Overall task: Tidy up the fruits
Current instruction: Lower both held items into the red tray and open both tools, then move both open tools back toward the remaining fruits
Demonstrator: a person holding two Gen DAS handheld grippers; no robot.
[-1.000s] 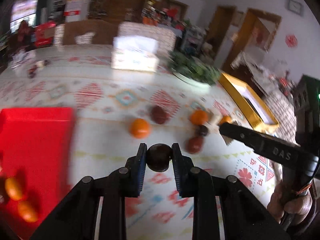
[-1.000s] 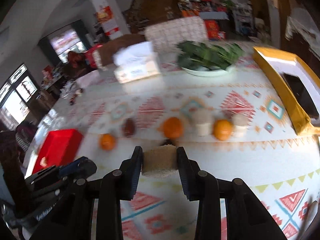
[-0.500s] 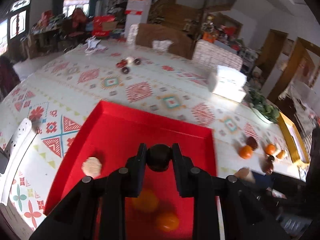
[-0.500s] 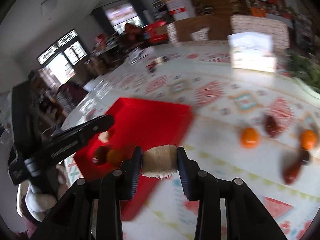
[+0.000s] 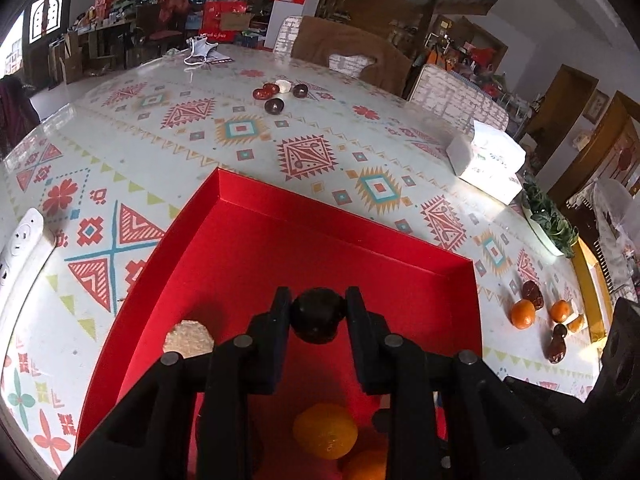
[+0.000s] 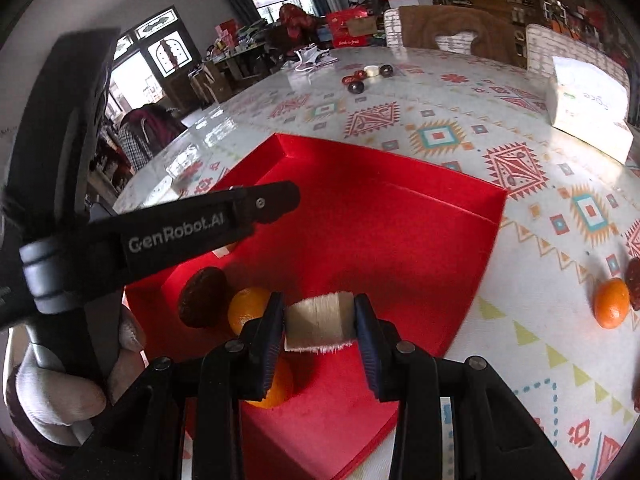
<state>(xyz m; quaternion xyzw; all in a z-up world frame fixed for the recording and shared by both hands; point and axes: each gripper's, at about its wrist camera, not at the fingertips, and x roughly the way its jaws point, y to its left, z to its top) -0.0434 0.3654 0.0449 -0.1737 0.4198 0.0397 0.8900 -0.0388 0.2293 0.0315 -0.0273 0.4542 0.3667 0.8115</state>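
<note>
- Holding a dark round fruit (image 5: pixel 318 314) in the left gripper (image 5: pixel 316 312), jaws opening, above the red tray (image 5: pixel 320 224).
- Gripping a pale block (image 6: pixel 319 322) in the narrowly parted right gripper (image 6: pixel 320 322), above same tray.

Tray (image 5: pixel 248 216) near on table (image 5: pixel 200 148); rice cake (image 5: pixel 188 338) at its left, two oranges (image 5: pixel 325 430) nearest; tissue box (image 5: pixel 486 166) far right.

The left gripper (image 5: pixel 319 312) is hanging over the red tray (image 5: pixel 256 240), its jaws opening around a dark round fruit (image 5: pixel 318 315). Two oranges (image 5: pixel 325 430) and a pale cake (image 5: pixel 188 345) are lying in the tray below.
</note>
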